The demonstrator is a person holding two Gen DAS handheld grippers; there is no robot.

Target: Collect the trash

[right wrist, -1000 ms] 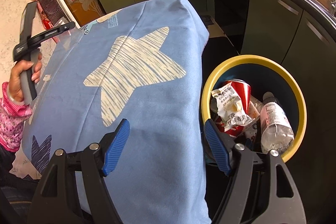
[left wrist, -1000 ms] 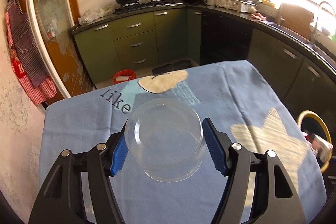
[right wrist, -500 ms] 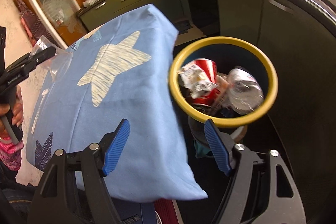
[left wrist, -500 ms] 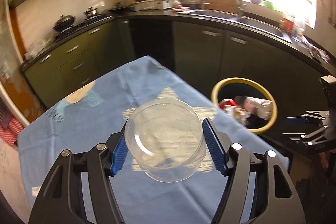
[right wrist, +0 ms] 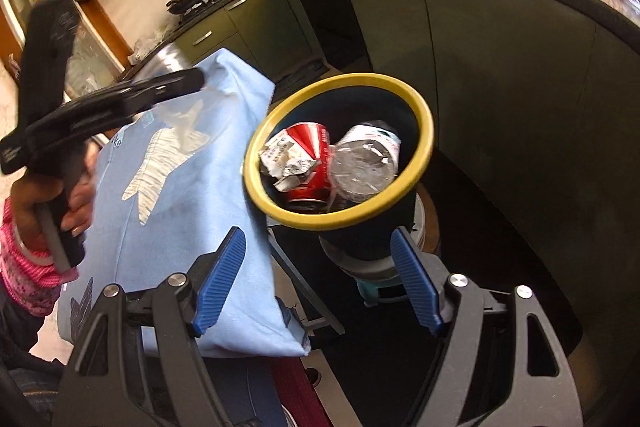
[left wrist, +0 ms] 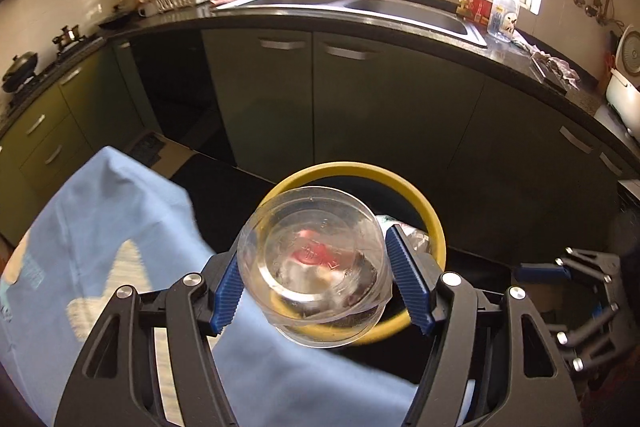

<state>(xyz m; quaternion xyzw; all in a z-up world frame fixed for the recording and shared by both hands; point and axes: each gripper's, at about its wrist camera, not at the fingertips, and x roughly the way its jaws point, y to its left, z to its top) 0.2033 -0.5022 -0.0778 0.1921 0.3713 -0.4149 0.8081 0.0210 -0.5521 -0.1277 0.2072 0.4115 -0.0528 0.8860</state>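
My left gripper (left wrist: 320, 287) is shut on a clear plastic bowl (left wrist: 316, 263) and holds it in the air just over the near rim of the yellow-rimmed trash bin (left wrist: 434, 227). In the right wrist view the bin (right wrist: 424, 135) holds a red can (right wrist: 310, 143), a crumpled wrapper (right wrist: 282, 157) and a plastic bottle (right wrist: 364, 163). The left gripper with the bowl (right wrist: 208, 119) shows there at left, above the table. My right gripper (right wrist: 316, 277) is open and empty, low in front of the bin.
A table with a light blue star-print cloth (right wrist: 192, 195) stands left of the bin. Dark green kitchen cabinets (left wrist: 360, 107) and a black counter with a sink (left wrist: 400, 7) run behind. The right gripper shows at the right edge of the left wrist view (left wrist: 580, 291).
My left gripper has swung right with the bowl, from over the table to over the bin. The right gripper has pulled back and lower, so the bin sits higher in its view.
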